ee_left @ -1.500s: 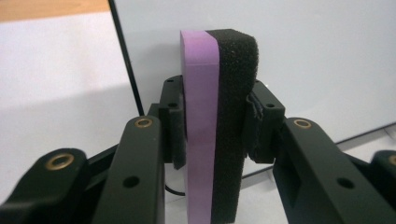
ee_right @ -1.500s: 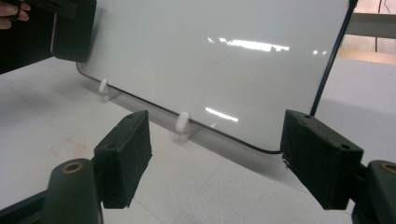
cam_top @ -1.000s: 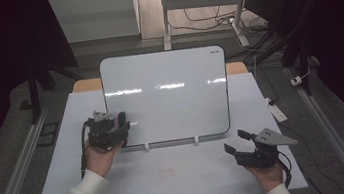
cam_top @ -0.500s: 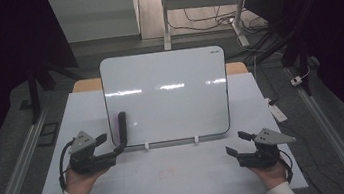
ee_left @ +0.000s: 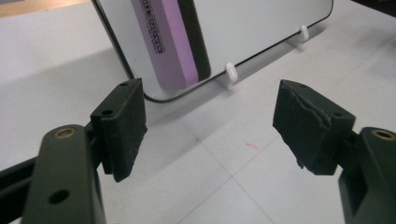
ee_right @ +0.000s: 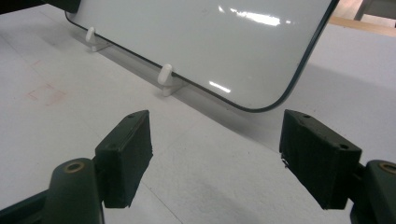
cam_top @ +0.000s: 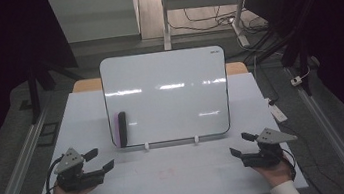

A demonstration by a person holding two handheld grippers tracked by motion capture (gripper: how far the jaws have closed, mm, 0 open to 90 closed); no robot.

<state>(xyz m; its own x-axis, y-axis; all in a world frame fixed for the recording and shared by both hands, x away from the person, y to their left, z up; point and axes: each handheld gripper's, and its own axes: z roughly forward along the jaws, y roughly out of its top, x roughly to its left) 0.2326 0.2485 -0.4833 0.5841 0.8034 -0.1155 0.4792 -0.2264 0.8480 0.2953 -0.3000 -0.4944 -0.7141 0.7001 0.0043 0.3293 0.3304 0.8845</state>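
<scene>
From above, the whiteboard (cam_top: 166, 96) stands propped near the middle of the white table (cam_top: 170, 173), leaning back on two small white clips (cam_top: 146, 145). A black-and-purple eraser (cam_top: 122, 129) clings upright to the whiteboard's lower left corner. The left gripper (cam_top: 98, 159) sits in front of that corner and off to its left, apart from the eraser, jaws spread wide with nothing between them. The right gripper (cam_top: 241, 144) rests before the whiteboard's lower right corner, jaws also apart and empty. Bare tabletop lies between both grippers and the whiteboard.

In the left gripper view, the eraser (ee_left: 170, 42) hangs on the whiteboard (ee_left: 261, 23) just beyond the gaping jaws; a clip (ee_left: 230, 72) stands beside it.

In the right gripper view, the open jaws face the whiteboard's (ee_right: 210, 42) rounded bottom corner and a clip (ee_right: 164, 74).
</scene>
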